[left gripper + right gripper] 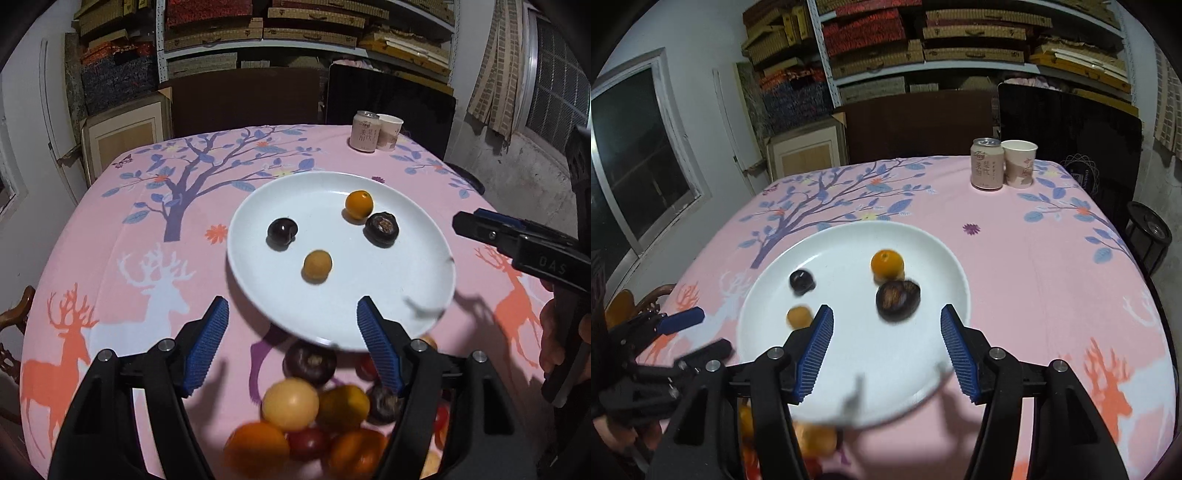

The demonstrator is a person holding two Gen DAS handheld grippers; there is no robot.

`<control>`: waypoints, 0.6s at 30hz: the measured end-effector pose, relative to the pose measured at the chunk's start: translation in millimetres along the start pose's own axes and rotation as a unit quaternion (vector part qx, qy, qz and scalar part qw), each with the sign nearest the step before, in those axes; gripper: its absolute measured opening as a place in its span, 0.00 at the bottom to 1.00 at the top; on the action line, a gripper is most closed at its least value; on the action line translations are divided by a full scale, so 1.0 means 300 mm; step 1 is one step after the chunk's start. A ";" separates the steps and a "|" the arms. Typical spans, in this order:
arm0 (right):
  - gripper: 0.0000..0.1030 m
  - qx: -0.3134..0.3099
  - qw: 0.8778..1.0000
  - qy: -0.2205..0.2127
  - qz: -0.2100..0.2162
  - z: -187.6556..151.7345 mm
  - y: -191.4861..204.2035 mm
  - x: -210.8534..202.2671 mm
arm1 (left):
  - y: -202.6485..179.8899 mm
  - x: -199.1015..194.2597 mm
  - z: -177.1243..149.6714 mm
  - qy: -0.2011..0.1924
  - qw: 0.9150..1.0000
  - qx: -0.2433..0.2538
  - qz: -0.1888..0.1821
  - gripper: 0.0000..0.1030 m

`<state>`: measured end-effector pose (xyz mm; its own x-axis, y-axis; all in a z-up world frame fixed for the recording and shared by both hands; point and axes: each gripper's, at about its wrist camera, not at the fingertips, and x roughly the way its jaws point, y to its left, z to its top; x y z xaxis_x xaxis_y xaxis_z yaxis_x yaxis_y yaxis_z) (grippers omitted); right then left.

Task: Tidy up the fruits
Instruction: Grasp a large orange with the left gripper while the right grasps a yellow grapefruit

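Fruits: four pieces are seen on the white plate (388,295); from left to right, a dark plum (282,234), a pale yellow fruit (317,266), an orange fruit (359,205) and a dark brown fruit (381,229).
Loose pile: a heap of unsorted fruit (314,417) is seen on the cloth just in front of the plate, in yellow, orange, red and dark tones.
Progress: it is judged that the sorting is partly done, with more fruit left in the heap than is laid on the plate.
Left gripper (293,317): the jaws are held apart above the heap and nothing is gripped.
Right gripper (886,325): the jaws are spread over the plate's near side and nothing is held.
Surface: a pink tablecloth (129,229) printed with a tree and deer is spread over the table.
Far edge: a drink can (987,163) and a paper cup (1019,162) are set side by side.
Room: shelves stacked with flat boxes (923,40) are seen behind, and a window (635,162) at the left.
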<state>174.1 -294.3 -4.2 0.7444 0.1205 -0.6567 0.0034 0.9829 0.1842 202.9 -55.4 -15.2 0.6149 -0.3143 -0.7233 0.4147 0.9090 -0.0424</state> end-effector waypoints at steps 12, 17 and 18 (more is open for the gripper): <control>0.65 0.004 0.999 -0.032 0.020 -0.420 0.073 -0.240 | 0.141 -0.090 -0.354 0.027 0.999 -0.028 0.027 0.70; 0.65 -0.003 0.999 -0.038 0.008 -0.461 0.086 -0.252 | 0.134 -0.069 -0.344 0.025 0.999 -0.040 0.023 0.70; 0.65 -0.001 0.999 -0.039 0.011 -0.462 0.083 -0.254 | 0.130 -0.065 -0.338 0.024 0.999 -0.039 0.023 0.70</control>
<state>24.7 -259.7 -51.0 0.7943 0.1317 -0.5931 -0.0159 0.9804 0.1963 139.0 14.0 -72.6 0.5978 -0.2601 -0.7582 0.3320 0.9413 -0.0612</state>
